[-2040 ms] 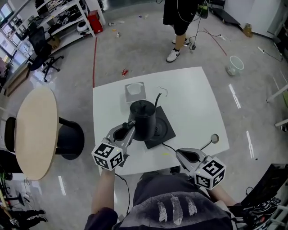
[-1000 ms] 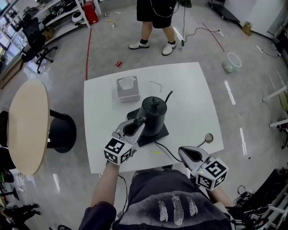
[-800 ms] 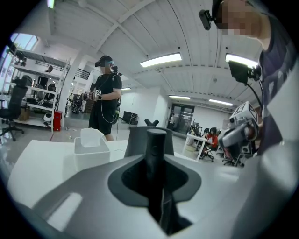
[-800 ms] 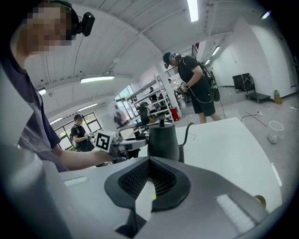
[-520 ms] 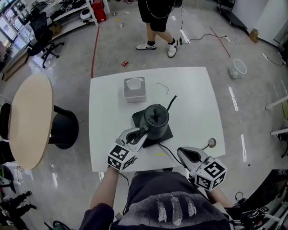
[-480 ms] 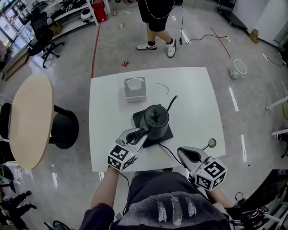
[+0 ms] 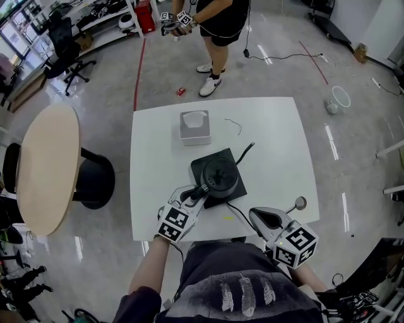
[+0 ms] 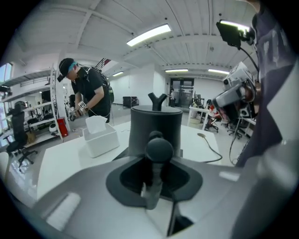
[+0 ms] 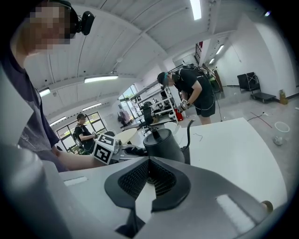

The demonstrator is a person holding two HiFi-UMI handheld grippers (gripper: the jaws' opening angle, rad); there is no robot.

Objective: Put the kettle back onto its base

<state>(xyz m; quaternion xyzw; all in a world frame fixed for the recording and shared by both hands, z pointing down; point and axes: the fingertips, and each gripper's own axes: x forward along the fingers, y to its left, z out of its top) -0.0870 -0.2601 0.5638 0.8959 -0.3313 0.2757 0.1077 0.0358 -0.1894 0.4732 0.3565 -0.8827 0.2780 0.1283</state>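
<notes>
Head view: high on the person's head, looking steeply down. It takes in the whole white table [image 7: 278,145], with the left gripper [image 7: 199,191] and right gripper [image 7: 254,215] at the bottom of the frame.
Left gripper view: rides low over the table, facing away from the person. The kettle [image 8: 156,123] is right up close, filling the middle.
Right gripper view: low at the table's near edge, angled across it. The kettle [image 9: 161,144] sits a little farther off.
Shared by all three: the kettle [image 7: 218,176], the tabletop and the standing person [image 7: 221,19] beyond the far side.
Head and left gripper views: both show the tissue box [image 7: 194,126].
Cross-sight: the right gripper view catches the left gripper [image 9: 137,150].
</notes>
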